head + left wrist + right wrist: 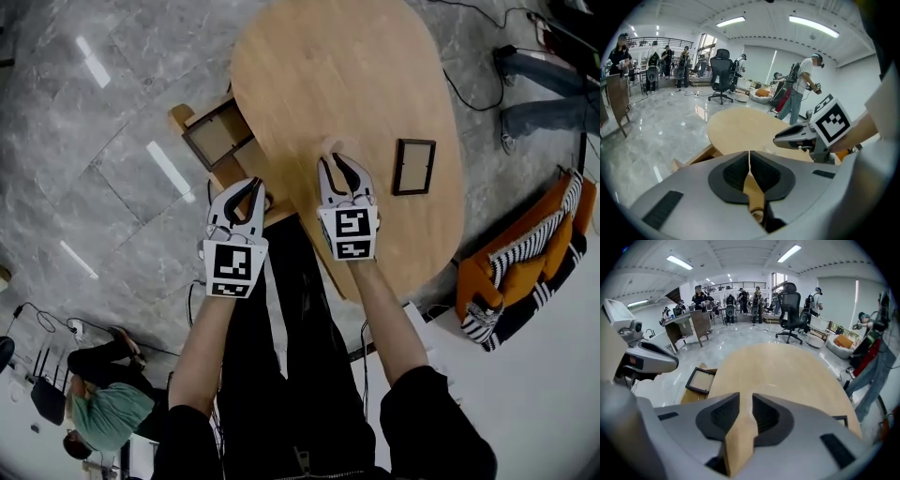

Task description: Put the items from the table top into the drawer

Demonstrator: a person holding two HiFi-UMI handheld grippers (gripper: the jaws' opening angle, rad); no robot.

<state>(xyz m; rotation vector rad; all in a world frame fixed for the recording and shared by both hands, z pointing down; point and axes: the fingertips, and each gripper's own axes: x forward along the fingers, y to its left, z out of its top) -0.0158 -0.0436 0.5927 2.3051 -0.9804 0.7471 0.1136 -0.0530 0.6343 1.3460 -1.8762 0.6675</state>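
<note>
Picture frame (pixel 413 166) lies flat on the table (pixel 356 75), to the right of the right gripper (pixel 334 159). Its long axis points away from the person. The right jaws are spread and empty. The left gripper (pixel 254 185) jaws are pressed together, holding nothing.

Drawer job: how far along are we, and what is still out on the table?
Done: the first frame lies in the open drawer.
In hand: nothing. The left gripper has its jaws together, the right gripper has them slightly apart, and both are empty.
Left: the second frame lies on the table, to the right of the right gripper.
</note>
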